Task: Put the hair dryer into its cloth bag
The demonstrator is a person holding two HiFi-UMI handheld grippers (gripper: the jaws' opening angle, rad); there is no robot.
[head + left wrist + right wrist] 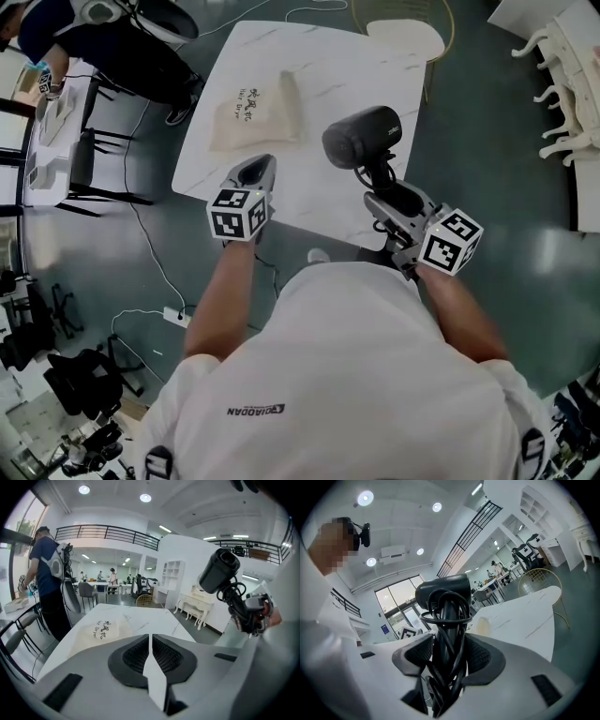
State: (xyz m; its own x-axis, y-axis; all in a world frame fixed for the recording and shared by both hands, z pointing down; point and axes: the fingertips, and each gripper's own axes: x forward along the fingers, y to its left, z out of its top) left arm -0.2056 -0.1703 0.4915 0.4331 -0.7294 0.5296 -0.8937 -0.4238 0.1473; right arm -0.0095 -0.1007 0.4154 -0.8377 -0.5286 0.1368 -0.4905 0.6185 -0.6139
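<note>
Our right gripper [380,185] squeezes the handle of the hair dryer [362,137], cord wound round it, and holds it up over the near edge of the tabletop [366,66]. Our left gripper [253,171] is pinched closed with nothing in it. The cloth bag [253,112] lies flat farther along the tabletop. We think the left gripper should go to the bag first, open its 2 jaws and lift 1 edge of the mouth. Then we slide the dryer in slowly, nose first.
</note>
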